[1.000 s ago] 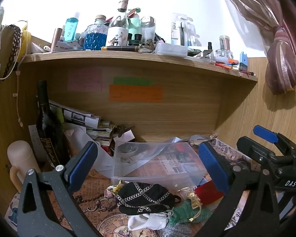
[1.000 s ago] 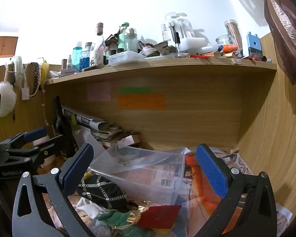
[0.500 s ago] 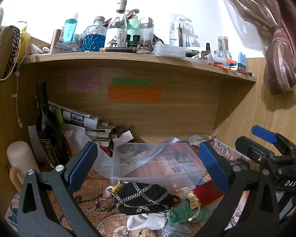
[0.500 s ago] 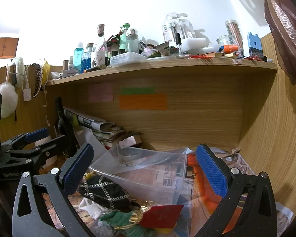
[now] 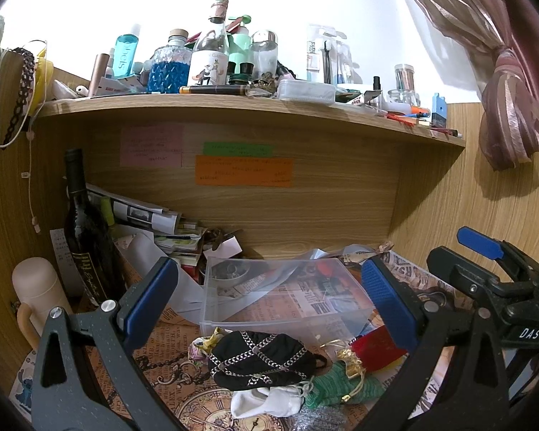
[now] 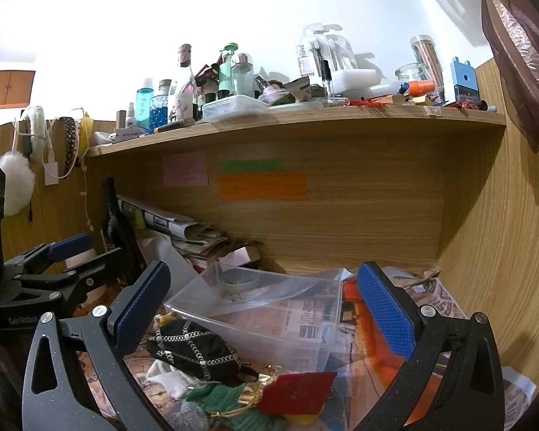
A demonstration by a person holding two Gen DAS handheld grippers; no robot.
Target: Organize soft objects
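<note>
A pile of soft pouches lies on the desk in front of a clear plastic bin (image 5: 327, 318) (image 6: 319, 350): a black pouch with a silver chain pattern (image 5: 262, 359) (image 6: 194, 352), a white one (image 5: 266, 402), a green knitted one (image 5: 345, 384) (image 6: 230, 402) and a red one (image 5: 375, 350) (image 6: 294, 393). My left gripper (image 5: 269, 298) is open and empty above the pile. My right gripper (image 6: 266, 301) is open and empty, just right of the left one, which shows in its view (image 6: 54, 262).
A dark wine bottle (image 5: 86, 237) and a beige flask (image 5: 36, 291) stand at left. Papers (image 5: 143, 215) are stacked at the back. A shelf (image 5: 233, 107) crowded with bottles runs above. Wooden walls close the nook; a curtain (image 5: 503, 72) hangs right.
Both grippers have drifted slightly; the view shifts a little. Both stay open and empty. The pouches have not moved.
</note>
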